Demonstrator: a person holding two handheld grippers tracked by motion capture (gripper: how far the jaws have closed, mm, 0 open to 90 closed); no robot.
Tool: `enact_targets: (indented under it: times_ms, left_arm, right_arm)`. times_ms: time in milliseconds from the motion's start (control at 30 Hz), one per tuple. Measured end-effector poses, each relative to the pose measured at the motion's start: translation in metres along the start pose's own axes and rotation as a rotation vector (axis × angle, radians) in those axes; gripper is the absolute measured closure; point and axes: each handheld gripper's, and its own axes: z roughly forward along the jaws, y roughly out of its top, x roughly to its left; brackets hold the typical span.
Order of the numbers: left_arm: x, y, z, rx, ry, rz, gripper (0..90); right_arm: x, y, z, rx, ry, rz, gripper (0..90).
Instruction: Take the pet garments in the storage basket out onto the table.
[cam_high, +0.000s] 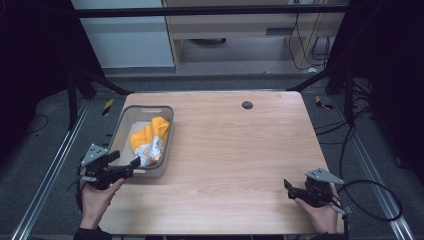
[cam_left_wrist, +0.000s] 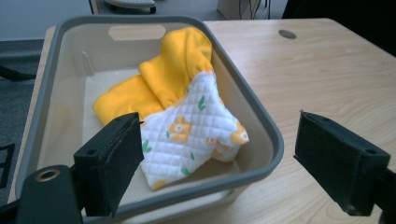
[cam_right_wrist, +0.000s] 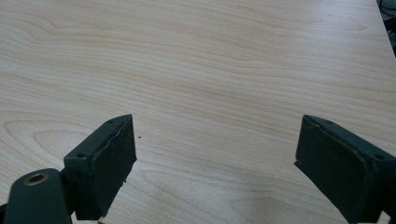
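Quilted cloth (cam_left_wrist: 187, 126) lies heaped in the bin (cam_left_wrist: 261, 130); your left gripper (cam_high: 122, 162) straddles the near rim, jaws spread, lined up to grab. Right gripper (cam_high: 290, 189) released, parked clear.

Two black jaws of the right gripper (cam_right_wrist: 215, 163) rising from the bottom edge, set wide apart with bare wood showing between them. Left jaw angled inward, its padded inner face worn and slightly ragged along the edge, small screw holes on its top face, a brass-coloured ring set in the black arm below it. Right jaw a thick block, cut off by the frame's lower right corner. Beneath and beyond both, a light wooden tabletop (cam_right_wrist: 196, 60) with long wavy grain running across, one tiny dark speck just beside the left jaw's tip. Nothing gripped.
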Motion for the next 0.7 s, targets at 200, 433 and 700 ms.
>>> enact_targets:
  times_ms: [200, 433, 700]
  left_arm:
    - [0.005, 0.011, 0.004, -0.012, 0.007, -0.012, 14.6]
    - [0.007, 0.017, 0.011, 0.011, 0.019, -0.011, 14.9]
    - [0.010, 0.026, 0.017, 0.040, 0.024, 0.011, 15.7]
  right_arm:
    - [0.000, 0.000, 0.000, 0.005, 0.001, 0.002, 12.4]
    - [-0.002, 0.000, 0.001, 0.010, -0.004, -0.003, 12.4]
    - [-0.003, 0.000, 0.002, 0.014, -0.009, -0.015, 12.3]
